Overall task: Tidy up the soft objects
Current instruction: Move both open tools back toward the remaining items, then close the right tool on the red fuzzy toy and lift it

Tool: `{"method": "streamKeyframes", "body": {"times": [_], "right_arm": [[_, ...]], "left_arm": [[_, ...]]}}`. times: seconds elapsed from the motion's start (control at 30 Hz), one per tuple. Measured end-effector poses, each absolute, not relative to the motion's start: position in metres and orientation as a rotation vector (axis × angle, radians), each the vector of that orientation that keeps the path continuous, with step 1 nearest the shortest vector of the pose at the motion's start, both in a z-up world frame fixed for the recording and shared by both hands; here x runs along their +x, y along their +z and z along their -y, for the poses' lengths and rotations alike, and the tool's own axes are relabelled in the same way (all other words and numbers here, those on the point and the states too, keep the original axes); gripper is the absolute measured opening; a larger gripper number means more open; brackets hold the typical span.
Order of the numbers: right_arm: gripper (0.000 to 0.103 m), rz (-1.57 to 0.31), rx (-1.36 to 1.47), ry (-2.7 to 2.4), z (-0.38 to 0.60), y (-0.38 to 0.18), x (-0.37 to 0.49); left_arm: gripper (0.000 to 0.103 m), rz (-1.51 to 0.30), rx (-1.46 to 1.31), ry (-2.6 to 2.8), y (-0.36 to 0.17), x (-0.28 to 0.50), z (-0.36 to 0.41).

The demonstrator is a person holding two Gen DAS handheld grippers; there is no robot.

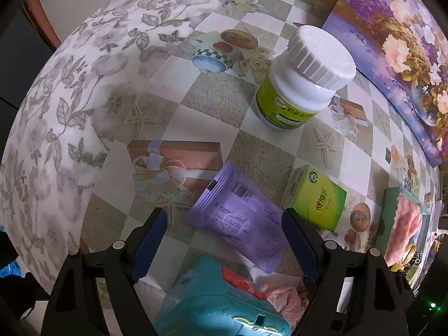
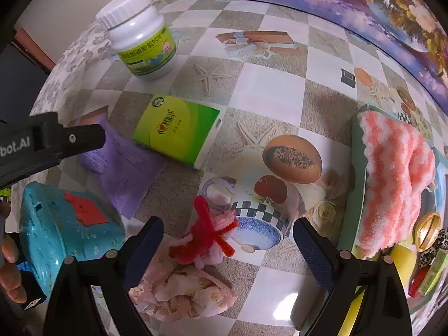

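A pink crumpled cloth [image 2: 182,294] with a red and pink pipe-cleaner bundle [image 2: 207,232] on it lies on the table between the open fingers of my right gripper [image 2: 228,249], which holds nothing. A pink striped fluffy towel [image 2: 392,182] lies in a green box [image 2: 357,145] at the right; it also shows in the left wrist view [image 1: 407,224]. My left gripper [image 1: 224,240] is open and empty above a purple soft packet [image 1: 240,218] and a teal plastic case [image 1: 218,308]. The pink cloth [image 1: 285,299] peeks out beside the case.
A white pill bottle with green label [image 1: 299,84] stands upright at the back. A green tissue pack [image 1: 316,196] lies beside the purple packet. A flower painting [image 1: 392,42] leans along the right. Small items [image 2: 425,252] lie in the box near the towel. A floral-covered surface [image 1: 70,112] is at left.
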State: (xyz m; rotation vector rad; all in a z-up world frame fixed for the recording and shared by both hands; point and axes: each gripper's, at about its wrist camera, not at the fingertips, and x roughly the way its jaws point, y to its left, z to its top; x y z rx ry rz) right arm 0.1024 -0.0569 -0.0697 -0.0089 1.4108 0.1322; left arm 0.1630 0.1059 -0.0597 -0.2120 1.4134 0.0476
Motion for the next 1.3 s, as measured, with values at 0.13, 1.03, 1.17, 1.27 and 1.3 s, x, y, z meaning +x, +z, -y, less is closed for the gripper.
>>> {"method": "streamKeyframes", "body": {"times": [0.13,1.03,1.17,1.27,1.3], "right_arm": [[0.093,-1.42,-0.016,0.133,0.054,-0.074,0.103],[0.036,-1.434,0.004,0.158,0.08,-0.079,0.101],[0.036,-1.428,0.004,0.161,0.083,-0.077,0.102],[0.036,-1.425,0.007,0.163,0.086,-0.075,0.102],[0.036,-1.424,0.01,0.161,0.088,-0.074,0.101]], "left_arm": [[0.084,-1.415,-0.211,0.055,-0.063,0.165,-0.108],[0.084,-1.434,-0.193,0.067,-0.065,0.159,-0.097],[0.084,-1.439,-0.199,0.064,-0.068,0.157,-0.095],[0.084,-1.443,-0.2,0.068,-0.07,0.156,-0.093],[0.084,-1.445,-0.198,0.071,-0.071,0.155,-0.093]]}}
